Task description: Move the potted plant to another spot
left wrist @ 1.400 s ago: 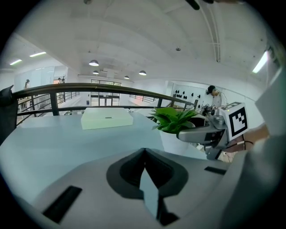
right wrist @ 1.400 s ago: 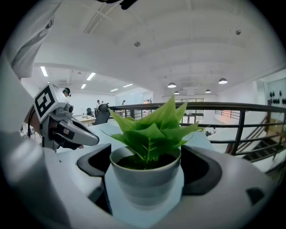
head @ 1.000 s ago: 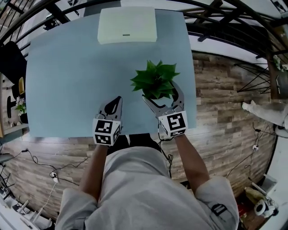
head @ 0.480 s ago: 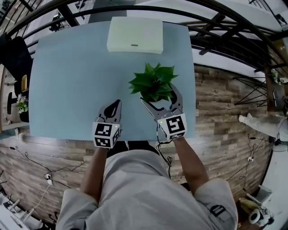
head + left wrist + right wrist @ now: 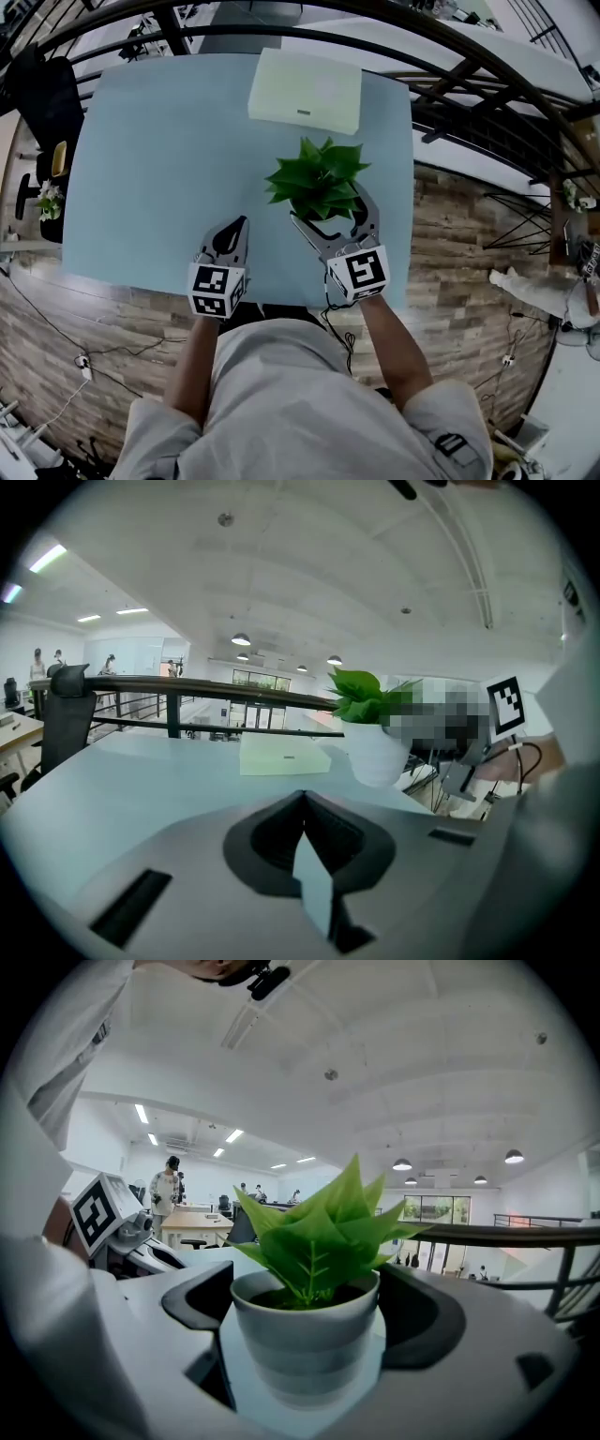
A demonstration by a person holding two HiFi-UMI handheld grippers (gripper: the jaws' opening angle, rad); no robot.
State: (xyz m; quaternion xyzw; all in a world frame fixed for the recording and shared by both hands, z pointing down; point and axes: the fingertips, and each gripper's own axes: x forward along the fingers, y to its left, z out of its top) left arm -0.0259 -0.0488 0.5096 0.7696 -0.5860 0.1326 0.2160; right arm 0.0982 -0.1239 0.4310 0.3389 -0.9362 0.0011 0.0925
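The potted plant (image 5: 317,178), green leaves in a white pot, is over the right middle of the pale blue table (image 5: 150,169). My right gripper (image 5: 326,202) is shut on the potted plant; in the right gripper view the pot (image 5: 305,1335) sits between the two dark jaws, rim touching both. I cannot tell whether the pot rests on the table or is lifted. My left gripper (image 5: 241,223) is shut and holds nothing, near the table's front edge left of the plant. In the left gripper view the plant (image 5: 375,747) shows to the right beyond the closed jaws (image 5: 305,803).
A flat white box (image 5: 305,89) lies at the table's far edge, also seen as the white box (image 5: 281,757). A dark railing (image 5: 469,66) runs behind and right of the table. A black chair (image 5: 47,94) stands at the left. Wood floor (image 5: 459,244) lies right.
The right gripper with the plant has shifted slightly away from the table's front edge, toward the white box. The left gripper has stayed shut by the front edge. My head view has drifted.
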